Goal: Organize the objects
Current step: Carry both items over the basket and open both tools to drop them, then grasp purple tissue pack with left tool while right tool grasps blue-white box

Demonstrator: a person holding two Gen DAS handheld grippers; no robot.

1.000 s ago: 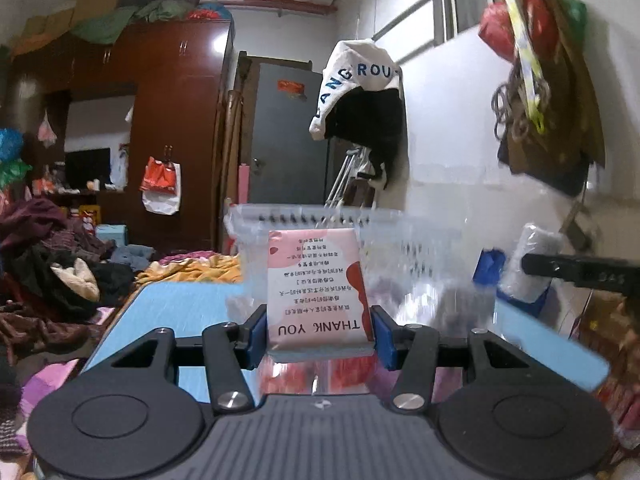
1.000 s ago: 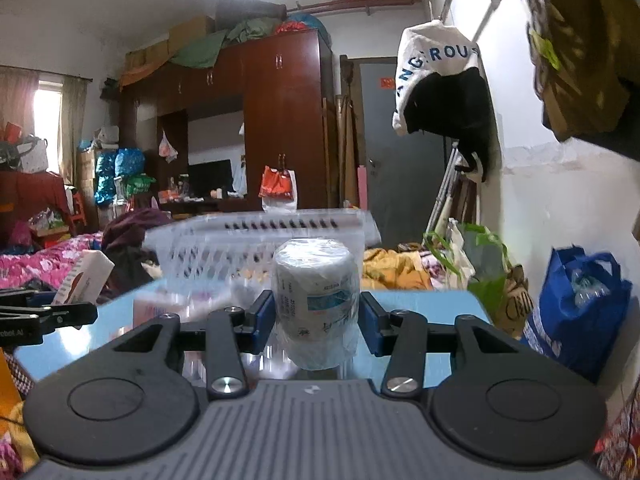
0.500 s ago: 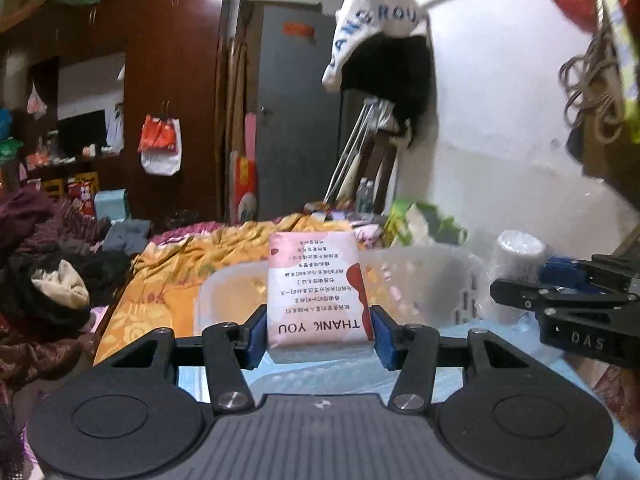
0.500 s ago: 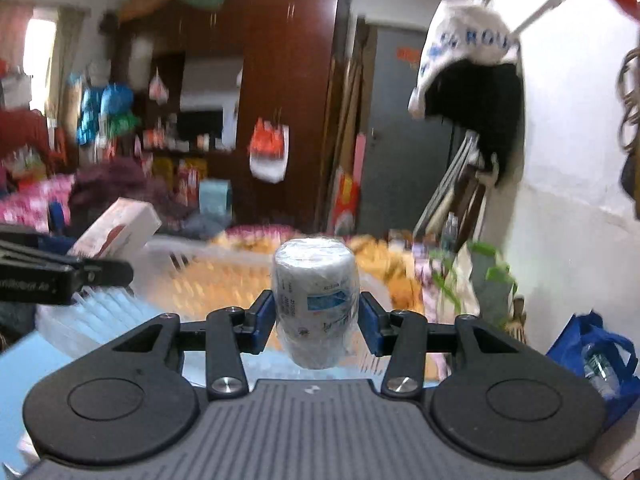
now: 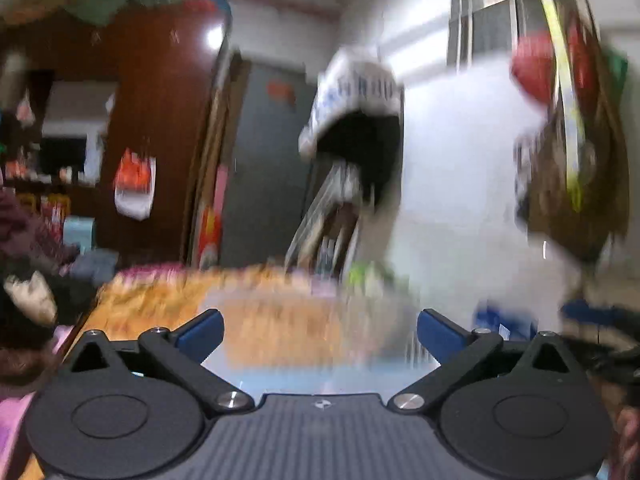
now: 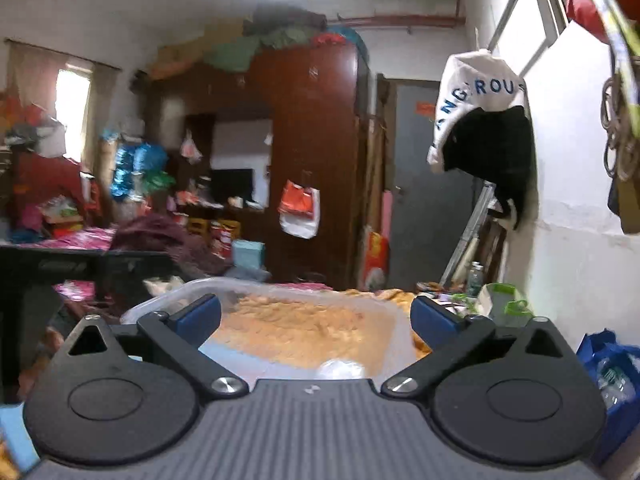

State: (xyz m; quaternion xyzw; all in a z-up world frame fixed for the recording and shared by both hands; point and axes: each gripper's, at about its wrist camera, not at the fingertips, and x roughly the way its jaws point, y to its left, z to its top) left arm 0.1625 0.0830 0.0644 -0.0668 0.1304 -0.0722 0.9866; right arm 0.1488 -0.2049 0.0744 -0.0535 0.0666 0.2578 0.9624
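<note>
A clear plastic basket (image 6: 260, 286) stands on the light blue table (image 6: 12, 432), just ahead of and below both grippers. My right gripper (image 6: 316, 316) hovers over it, its jaws opening wide with nothing between them. A pale plastic-wrapped shape (image 6: 344, 368), likely the paper roll, lies in the basket under the gripper. In the heavily blurred left wrist view, my left gripper (image 5: 318, 332) is also opening wide and empty above the basket (image 5: 304, 320). The pink packet is out of sight. The left gripper's dark body (image 6: 80, 268) shows at the left in the right wrist view.
A white wall (image 6: 580, 260) runs close along the right, with a white-and-black bag (image 6: 480, 120) hanging on it. A blue bag (image 6: 608, 380) sits low at the right. A dark wardrobe (image 6: 312, 140) and piled clothes (image 6: 160, 236) fill the background.
Both grippers have gone from shut to wide open. The pink packet has left the left fingers and the paper roll has left the right fingers. Both hands have risen over the basket.
</note>
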